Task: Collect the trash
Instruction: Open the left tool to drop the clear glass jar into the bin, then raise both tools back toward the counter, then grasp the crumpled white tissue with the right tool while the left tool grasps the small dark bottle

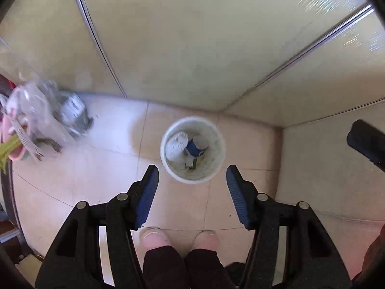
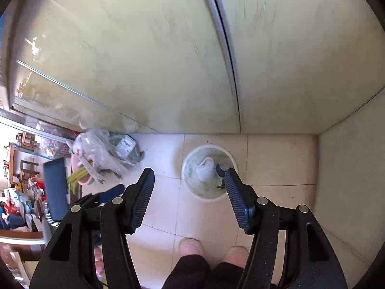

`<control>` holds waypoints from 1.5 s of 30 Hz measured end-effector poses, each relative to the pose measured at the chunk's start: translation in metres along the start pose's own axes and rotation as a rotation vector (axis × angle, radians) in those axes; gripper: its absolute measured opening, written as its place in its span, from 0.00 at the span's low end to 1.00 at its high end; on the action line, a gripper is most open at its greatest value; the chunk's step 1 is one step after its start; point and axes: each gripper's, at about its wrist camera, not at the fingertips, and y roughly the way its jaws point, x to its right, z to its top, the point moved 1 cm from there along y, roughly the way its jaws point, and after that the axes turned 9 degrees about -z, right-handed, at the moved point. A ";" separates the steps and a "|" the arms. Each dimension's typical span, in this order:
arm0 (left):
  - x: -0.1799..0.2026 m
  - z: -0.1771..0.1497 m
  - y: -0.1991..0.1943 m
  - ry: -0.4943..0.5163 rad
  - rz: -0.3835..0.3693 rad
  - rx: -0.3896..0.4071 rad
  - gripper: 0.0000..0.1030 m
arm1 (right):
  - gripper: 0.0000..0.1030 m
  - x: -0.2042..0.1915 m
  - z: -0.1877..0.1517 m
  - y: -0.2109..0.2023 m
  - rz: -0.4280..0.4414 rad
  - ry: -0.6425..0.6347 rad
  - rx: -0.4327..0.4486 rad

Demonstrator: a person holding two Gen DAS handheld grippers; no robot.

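The left gripper [image 1: 192,174] points down, its jaws spread wide and holding nothing. The right gripper [image 2: 189,178] points down too, jaws equally wide and empty. The person's feet [image 1: 179,239] show at six o'clock.

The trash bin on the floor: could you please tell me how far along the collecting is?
Some trash already lies in the white bin: crumpled white paper and a blue item. Nothing is in hand; left tongs and right tongs are open. The plastic bag pile by the wall remains.
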 end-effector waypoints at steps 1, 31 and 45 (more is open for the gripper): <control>0.008 0.003 -0.022 0.011 0.001 0.020 0.56 | 0.55 -0.002 0.002 -0.018 -0.006 0.001 0.013; 0.107 0.106 -0.442 0.211 -0.011 0.431 0.56 | 0.61 -0.057 0.054 -0.349 -0.172 0.109 0.387; 0.146 0.218 -0.385 0.117 0.035 0.359 0.56 | 0.73 0.013 0.170 -0.274 -0.197 0.055 0.240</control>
